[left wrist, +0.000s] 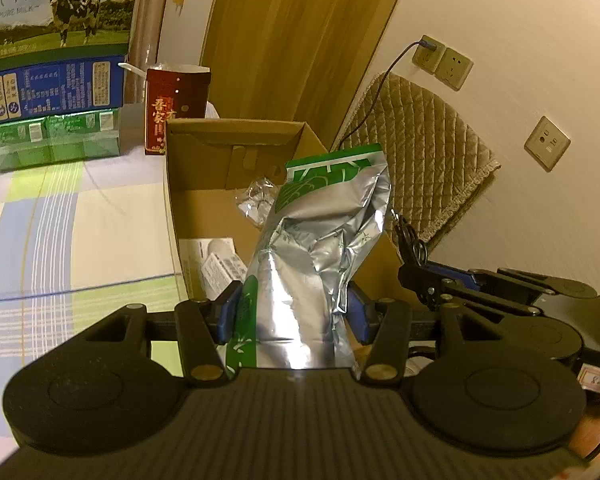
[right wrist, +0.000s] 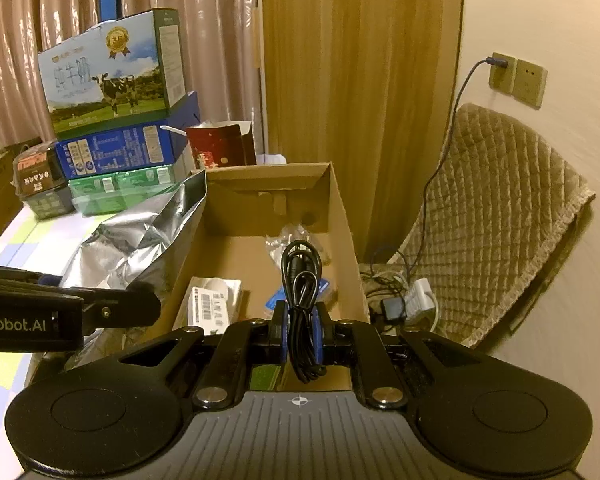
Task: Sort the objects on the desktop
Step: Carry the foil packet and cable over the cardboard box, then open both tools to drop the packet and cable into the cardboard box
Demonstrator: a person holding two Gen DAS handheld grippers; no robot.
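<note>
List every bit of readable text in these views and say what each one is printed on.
"纯牛奶" and "PURE MILK": milk carton box on top of the stack.
"nRobot.AI", cut off at the frame edge: left gripper body, seen from the right wrist view.
"吾安": red gift bag.
Too small or blurred: blue box panels, white box barcode label, foil bag print.

Left claw (left wrist: 292, 312): level, pointing forward; both blue-padded fingers pressed against the sides of a silver bag (left wrist: 312, 256), which stands up between them.

Right claw (right wrist: 300, 320): level, just to the right of the left one; fingers nearly together, pinching a coiled black cable (right wrist: 302, 276).
</note>
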